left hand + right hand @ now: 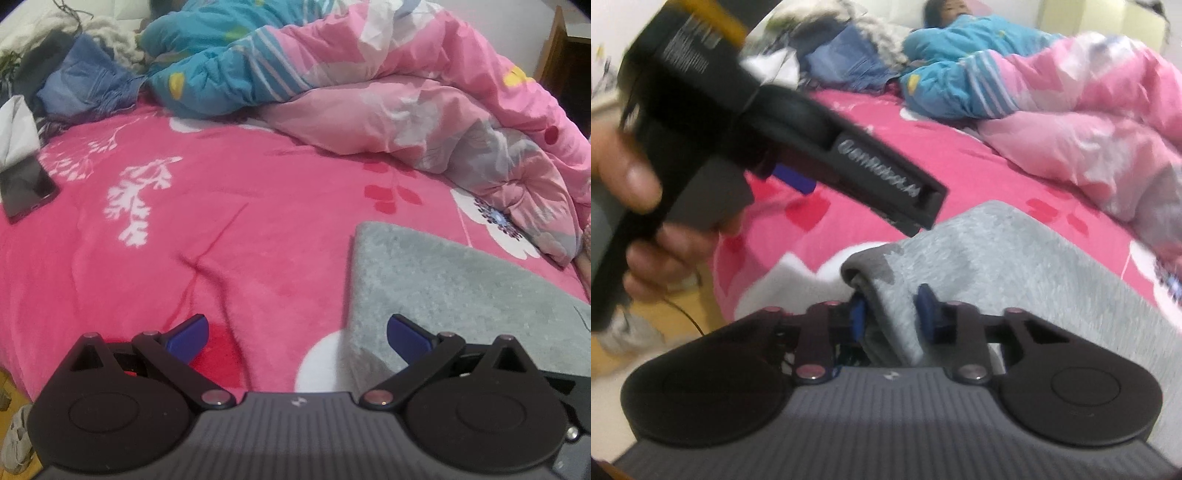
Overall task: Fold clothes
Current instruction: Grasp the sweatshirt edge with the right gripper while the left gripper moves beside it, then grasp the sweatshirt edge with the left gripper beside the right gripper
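Grey fleece garment (1015, 266) is seen doubled over, near right on the pink bedspread (258, 221), clamped by the right gripper (892, 314); the left gripper (297, 334) is held apart, empty. Further folds may remain.

On the bed (258, 229) a folded garment (443, 280) lies at the near right, its near edge between the jaws of the right gripper (895, 314). The left gripper (297, 332) hangs to its left over bare bedding. A phone (26, 192) lies far left, a clothes pile (85, 81) behind it, a rumpled quilt (424, 110) across the back right
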The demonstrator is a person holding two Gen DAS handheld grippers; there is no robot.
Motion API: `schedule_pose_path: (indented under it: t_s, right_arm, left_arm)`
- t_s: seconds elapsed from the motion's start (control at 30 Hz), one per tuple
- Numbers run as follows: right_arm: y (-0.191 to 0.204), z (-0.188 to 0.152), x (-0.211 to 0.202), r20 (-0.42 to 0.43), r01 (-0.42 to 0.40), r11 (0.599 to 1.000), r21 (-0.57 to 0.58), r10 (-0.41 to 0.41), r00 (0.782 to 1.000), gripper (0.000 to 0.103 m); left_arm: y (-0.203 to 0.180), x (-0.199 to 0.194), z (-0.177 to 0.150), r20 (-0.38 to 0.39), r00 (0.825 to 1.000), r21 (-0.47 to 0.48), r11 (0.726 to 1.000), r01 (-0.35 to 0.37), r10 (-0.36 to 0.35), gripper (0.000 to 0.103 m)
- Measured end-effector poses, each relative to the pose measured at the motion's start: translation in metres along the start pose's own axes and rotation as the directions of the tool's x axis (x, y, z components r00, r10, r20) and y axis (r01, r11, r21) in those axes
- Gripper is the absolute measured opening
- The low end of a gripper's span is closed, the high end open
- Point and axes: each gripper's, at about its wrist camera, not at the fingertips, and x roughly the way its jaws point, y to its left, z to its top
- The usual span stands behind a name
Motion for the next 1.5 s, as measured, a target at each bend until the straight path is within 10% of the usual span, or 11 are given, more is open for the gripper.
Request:
schedule_pose_path:
  t_s: [0.27, 1.5]
  right_arm:
    - [-0.019, -0.006, -0.010, 0.043, -0.024, 0.991, 0.134, 0.018, 0.999, 0.013]
    - [-0.011, -0.007, -0.003, 0.028, -0.013, 0.998, 0.067, 0.012, 1.000, 0.014]
  left_arm:
    - [-0.010, 0.003, 0.003, -0.005, 1.000, 0.026, 1.000, 0.006, -0.006, 0.103]
    - [-0.011, 0.021, 0.011, -0.016, 0.997, 0.038, 0.996, 0.077, -0.076, 0.103]
